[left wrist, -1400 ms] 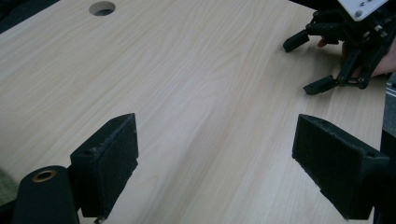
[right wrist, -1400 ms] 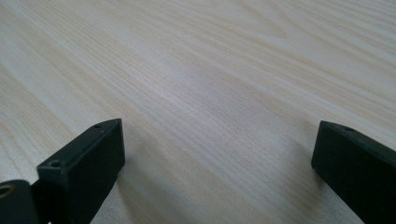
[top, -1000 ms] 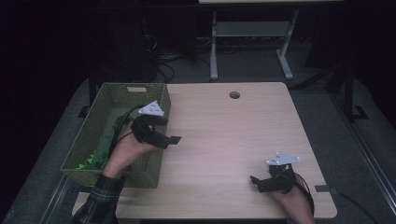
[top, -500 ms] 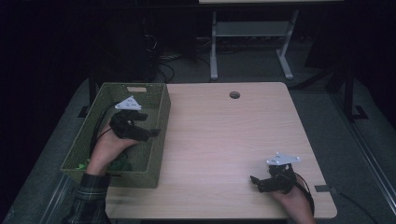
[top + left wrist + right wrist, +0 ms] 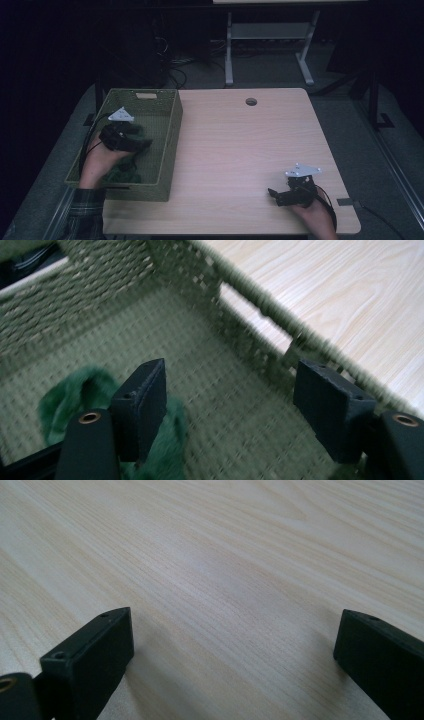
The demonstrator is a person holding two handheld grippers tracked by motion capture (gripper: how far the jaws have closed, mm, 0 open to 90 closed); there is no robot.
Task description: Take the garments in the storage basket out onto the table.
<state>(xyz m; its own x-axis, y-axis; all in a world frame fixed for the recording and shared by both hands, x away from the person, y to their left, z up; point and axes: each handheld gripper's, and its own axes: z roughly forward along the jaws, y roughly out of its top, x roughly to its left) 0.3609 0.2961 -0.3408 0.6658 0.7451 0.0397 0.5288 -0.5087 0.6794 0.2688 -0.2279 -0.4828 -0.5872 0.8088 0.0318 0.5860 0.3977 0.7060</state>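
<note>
Item: green fuzzy cloth (image 5: 90, 390), lying loose on the woven floor of the olive basket (image 5: 170, 145), toward its near left part. The basket is set at the left edge of the wooden table (image 5: 240, 150), presumably so that the cloth can be lifted out onto the bare top.

Left gripper (image 5: 142, 145): held inside the basket, low over its floor. Its jaws have just been closing but are seen well apart, with nothing pressed between the pads. In the left gripper view, the cloth is found beneath and just outside the left jaw; bare weave is framed by the gap. The cloth is judged not yet centred for a grasp.

Right gripper (image 5: 272, 192): rested on the table near its front right corner, well apart from the basket, jaws spread wide over bare wood, nothing held. It is judged to be parked in waiting.
</note>
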